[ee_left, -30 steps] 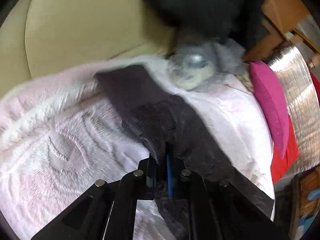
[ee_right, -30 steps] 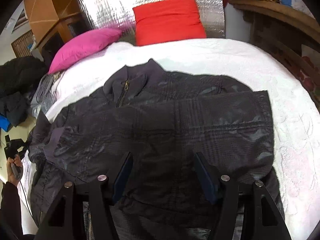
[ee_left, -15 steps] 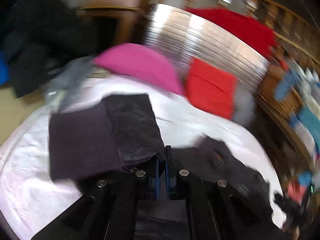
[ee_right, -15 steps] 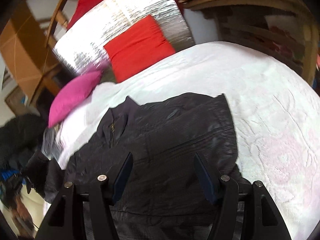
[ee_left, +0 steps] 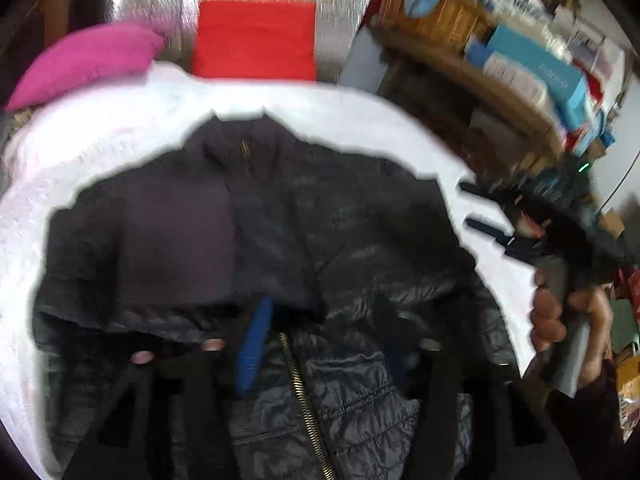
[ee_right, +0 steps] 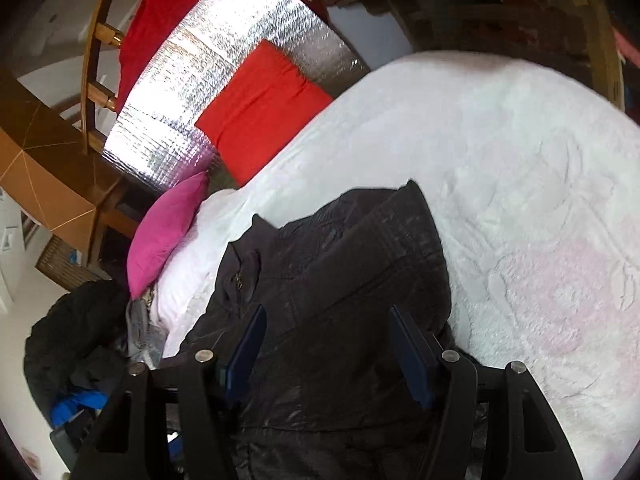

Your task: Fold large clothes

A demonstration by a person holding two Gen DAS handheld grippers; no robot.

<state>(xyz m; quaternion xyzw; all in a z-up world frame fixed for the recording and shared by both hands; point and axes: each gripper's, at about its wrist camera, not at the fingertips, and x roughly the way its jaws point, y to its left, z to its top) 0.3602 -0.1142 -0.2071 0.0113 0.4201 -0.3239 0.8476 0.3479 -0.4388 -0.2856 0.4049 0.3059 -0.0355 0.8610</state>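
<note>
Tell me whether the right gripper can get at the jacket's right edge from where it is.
Probably yes: the right gripper hangs with open jaws right over the black jacket, whose right edge lies bare on the white blanket, nothing between.

Left gripper [ee_left: 320, 344] let go of sleeve [ee_left: 180, 256] (jaws just opened), which landed folded across jacket [ee_left: 360, 248] front; cam blurred.

black quilted jacket [ee_right: 344, 280] with brass zip on white embossed bedspread [ee_right: 520, 168]; beyond the bedspread, red cushion [ee_right: 260, 112], magenta pillow [ee_right: 168, 228], silver foil [ee_right: 224, 60].
</note>
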